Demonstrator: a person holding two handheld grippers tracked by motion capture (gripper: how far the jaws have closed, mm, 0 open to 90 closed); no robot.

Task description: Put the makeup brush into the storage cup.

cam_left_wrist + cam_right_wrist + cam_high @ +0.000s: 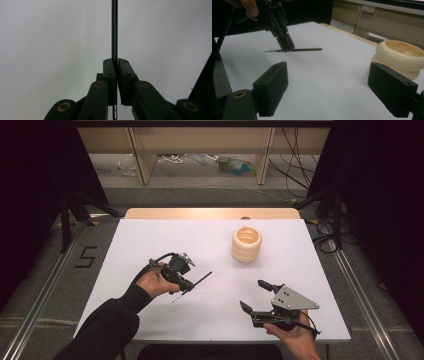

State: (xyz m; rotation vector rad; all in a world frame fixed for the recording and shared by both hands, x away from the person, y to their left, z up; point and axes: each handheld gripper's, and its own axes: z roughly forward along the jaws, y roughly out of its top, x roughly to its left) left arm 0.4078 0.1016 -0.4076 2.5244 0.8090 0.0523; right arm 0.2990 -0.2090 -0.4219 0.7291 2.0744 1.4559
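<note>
A thin black pen (195,285) is clamped in my left gripper (186,286), which a hand holds over the white table's left middle. In the left gripper view the pen (114,30) runs straight up from between the shut jaws (115,65). The right gripper view shows the pen (302,49) lying level just above the table, held near its tip end. My right gripper (254,296) sits near the front right edge, jaws wide apart with nothing between them (329,87). A cream ringed cup (246,243) stands at the back right, also seen beside the right jaw (399,56).
The white table top (150,240) has a wooden strip (210,213) along its far edge. Dark curtains flank both sides. Cables and shelving lie on the floor beyond the table.
</note>
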